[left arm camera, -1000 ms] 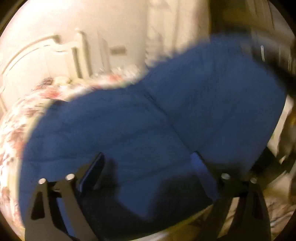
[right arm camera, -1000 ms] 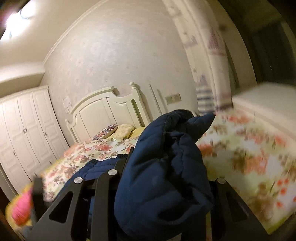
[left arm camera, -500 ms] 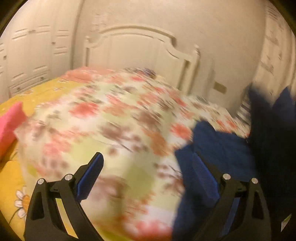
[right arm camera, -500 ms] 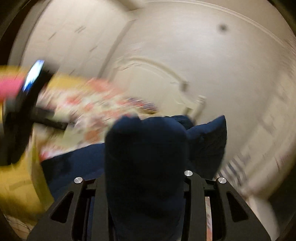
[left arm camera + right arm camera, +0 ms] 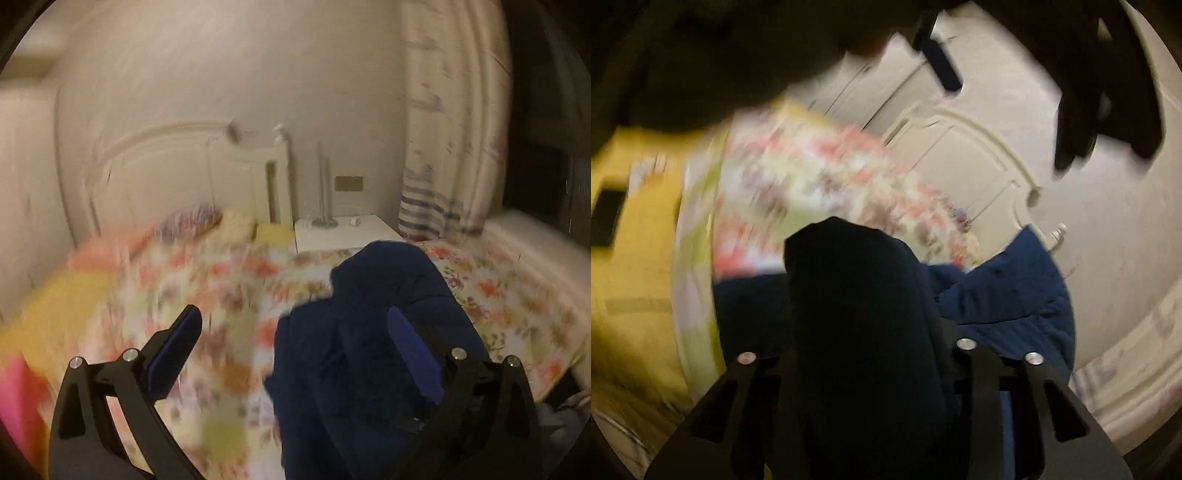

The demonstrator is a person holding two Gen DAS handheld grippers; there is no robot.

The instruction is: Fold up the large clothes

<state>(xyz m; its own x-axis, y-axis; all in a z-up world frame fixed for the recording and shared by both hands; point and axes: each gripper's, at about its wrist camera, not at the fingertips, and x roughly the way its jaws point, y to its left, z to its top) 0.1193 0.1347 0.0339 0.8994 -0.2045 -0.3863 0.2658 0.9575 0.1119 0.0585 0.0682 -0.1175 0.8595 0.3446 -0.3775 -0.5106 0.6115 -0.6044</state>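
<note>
A large navy padded jacket point(image 5: 369, 295) lies bunched on the floral bed cover point(image 5: 221, 280), low and right of centre in the left wrist view. My left gripper point(image 5: 291, 314) is open and its jaws are still opening. The jacket sits behind its right finger point(image 5: 413, 354), and the pads press on nothing. In the right wrist view a thick dark fold of the jacket point(image 5: 857, 295) fills the gap of my right gripper point(image 5: 860, 325). Its jaws are closing on that fold. A lighter blue part point(image 5: 1015, 288) hangs to the right. The fingertips are hidden by cloth.
A white headboard point(image 5: 177, 158) stands at the far end of the bed, with a white nightstand point(image 5: 343, 232) and a curtain point(image 5: 443, 147) to its right. Yellow sheet point(image 5: 62, 295) and something pink point(image 5: 18, 398) lie at left. Dark blurred shapes point(image 5: 1108, 110) cross the top of the right wrist view.
The left gripper has lifted off the jacket and swung to face the headboard, jaws wider. The right gripper has rolled and swept sideways, keeping its fold of jacket.
</note>
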